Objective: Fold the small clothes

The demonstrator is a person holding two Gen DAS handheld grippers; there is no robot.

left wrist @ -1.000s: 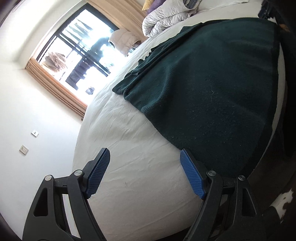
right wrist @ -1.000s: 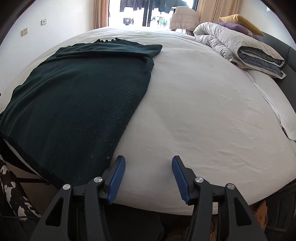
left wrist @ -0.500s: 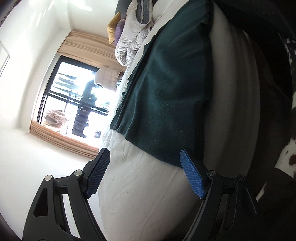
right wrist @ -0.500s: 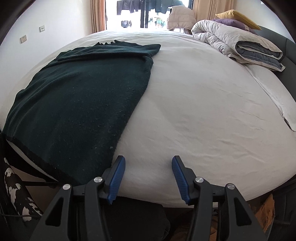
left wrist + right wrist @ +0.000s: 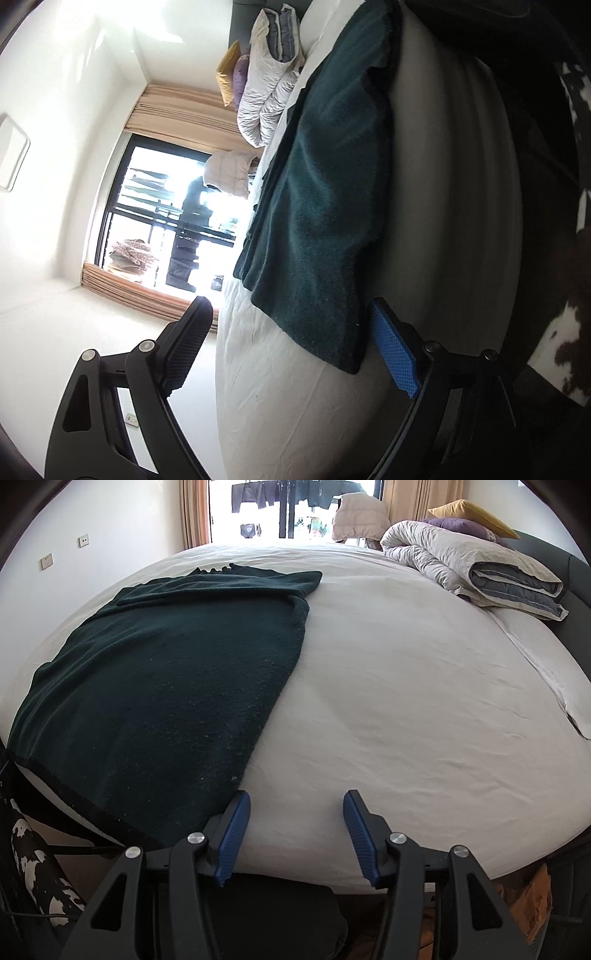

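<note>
A dark green knit garment lies spread flat on the left half of the white bed, its far end folded over. It also shows in the left wrist view, which is rolled sideways. My left gripper is open and empty at the bed's near side edge, its right finger beside the garment's near corner. My right gripper is open and empty at the bed's near edge, just right of the garment's near right corner.
A folded grey-white duvet with yellow and purple pillows lies at the bed's far right. A window with curtains is behind the bed. A black-and-white patterned rug lies on the floor at left.
The left gripper has rolled further sideways and dropped toward the bed's side edge near the garment's corner. The right gripper has eased back slightly. Both stay open.
</note>
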